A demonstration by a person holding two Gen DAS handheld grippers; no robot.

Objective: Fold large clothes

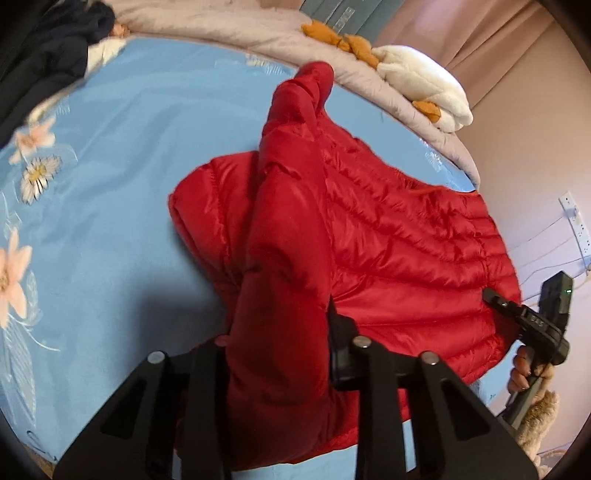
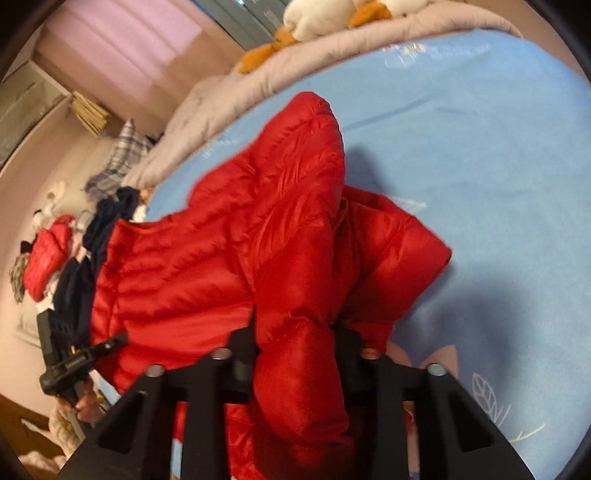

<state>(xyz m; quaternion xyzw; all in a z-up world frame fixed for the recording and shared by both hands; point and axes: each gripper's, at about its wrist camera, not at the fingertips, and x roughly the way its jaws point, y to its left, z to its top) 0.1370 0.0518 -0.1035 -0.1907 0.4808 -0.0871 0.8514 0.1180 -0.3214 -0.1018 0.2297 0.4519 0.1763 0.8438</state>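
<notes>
left gripper [image 1: 280, 354] clamped on a red sleeve fold; right gripper [image 2: 295, 354] likewise clamped on a bunched red fold. jacket [image 1: 406, 243] lies on the blue sheet [image 1: 129, 147], partly lifted at both grips, quilted body spread between them. far edge: grey quilt [image 1: 236, 26] with white plush toy [image 1: 424, 81]. dark clothes [image 1: 48, 55] at the sheet's far left corner.

Blue floral bedsheet [image 1: 110, 147] below, with grey quilt [image 1: 229, 29] bunched along far edge. White-and-orange plush toy [image 1: 424, 77] on quilt. Dark navy clothes [image 1: 44, 62] at sheet's corner.
</notes>
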